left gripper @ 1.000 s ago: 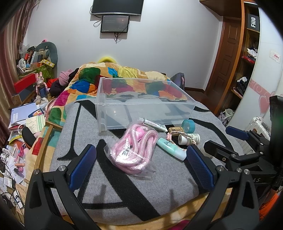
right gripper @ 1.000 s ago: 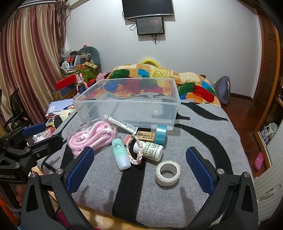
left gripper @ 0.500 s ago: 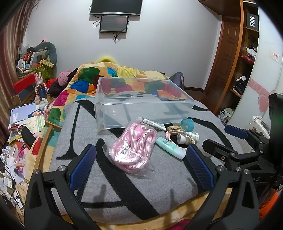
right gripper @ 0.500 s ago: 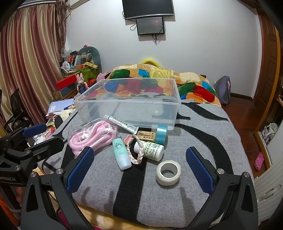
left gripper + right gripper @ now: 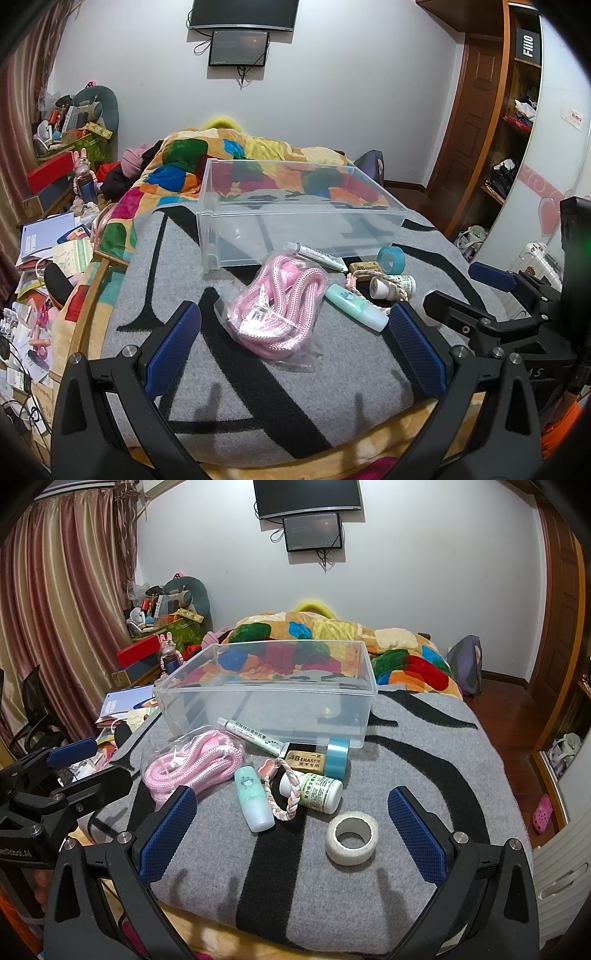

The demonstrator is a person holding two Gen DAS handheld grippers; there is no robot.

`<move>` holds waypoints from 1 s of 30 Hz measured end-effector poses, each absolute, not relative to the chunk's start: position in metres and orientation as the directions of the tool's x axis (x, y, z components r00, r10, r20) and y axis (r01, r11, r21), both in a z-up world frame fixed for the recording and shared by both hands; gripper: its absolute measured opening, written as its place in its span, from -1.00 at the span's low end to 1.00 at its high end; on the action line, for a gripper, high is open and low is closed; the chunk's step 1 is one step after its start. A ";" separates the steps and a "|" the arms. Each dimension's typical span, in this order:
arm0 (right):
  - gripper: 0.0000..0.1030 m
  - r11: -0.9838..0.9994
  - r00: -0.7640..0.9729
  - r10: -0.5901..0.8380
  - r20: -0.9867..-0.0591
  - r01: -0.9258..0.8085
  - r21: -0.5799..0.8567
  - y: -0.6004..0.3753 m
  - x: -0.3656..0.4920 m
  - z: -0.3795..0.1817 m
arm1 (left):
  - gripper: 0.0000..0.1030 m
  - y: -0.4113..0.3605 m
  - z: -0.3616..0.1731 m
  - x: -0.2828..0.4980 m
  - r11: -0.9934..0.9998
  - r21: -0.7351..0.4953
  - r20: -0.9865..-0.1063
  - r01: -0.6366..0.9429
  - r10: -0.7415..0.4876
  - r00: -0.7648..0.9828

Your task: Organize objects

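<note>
An empty clear plastic bin (image 5: 295,206) (image 5: 269,698) stands on a grey and black blanket. In front of it lie a bagged pink rope (image 5: 280,306) (image 5: 192,764), a white tube (image 5: 255,734), a mint bottle (image 5: 255,801), a braided cord (image 5: 288,790), a white pill bottle (image 5: 317,790), an eraser (image 5: 306,758), blue tape (image 5: 338,757) and a white tape roll (image 5: 352,836). My left gripper (image 5: 295,343) is open, just short of the pink rope. My right gripper (image 5: 291,823) is open, near the mint bottle and white tape roll.
A colourful quilt (image 5: 332,642) lies behind the bin. Clutter of books and boxes (image 5: 55,229) fills the floor to the left of the bed. A wooden door and shelves (image 5: 498,129) stand at the right. The bed's front edge is just below both grippers.
Both grippers have edged slightly forward toward the objects. Nothing on the blanket has moved.
</note>
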State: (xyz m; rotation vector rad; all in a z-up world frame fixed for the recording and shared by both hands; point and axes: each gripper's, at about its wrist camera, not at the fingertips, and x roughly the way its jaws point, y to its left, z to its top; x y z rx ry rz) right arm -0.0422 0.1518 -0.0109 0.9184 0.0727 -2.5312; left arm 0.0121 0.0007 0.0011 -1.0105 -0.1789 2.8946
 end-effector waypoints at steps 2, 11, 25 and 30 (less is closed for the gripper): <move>1.00 -0.900 -0.680 -0.390 -0.621 0.425 0.100 0.152 -0.042 -0.011 | 1.00 0.001 0.001 0.012 -0.991 -0.133 -0.615 -0.028 0.105 -0.782; 1.00 -0.900 -0.680 -0.389 -0.622 0.424 0.100 0.152 -0.043 -0.011 | 1.00 0.000 0.002 0.014 -0.991 -0.130 -0.603 -0.042 0.112 -0.790; 1.00 -0.899 -0.679 -0.393 -0.620 0.426 0.103 0.166 -0.044 -0.020 | 0.78 0.003 -0.007 0.005 -0.990 -0.125 -0.635 -0.061 0.127 -0.762; 0.98 -0.909 -0.667 -0.368 -0.648 0.405 0.099 0.182 -0.051 -0.034 | 0.73 0.002 -0.017 -0.016 -0.993 -0.098 -0.685 -0.071 0.119 -0.719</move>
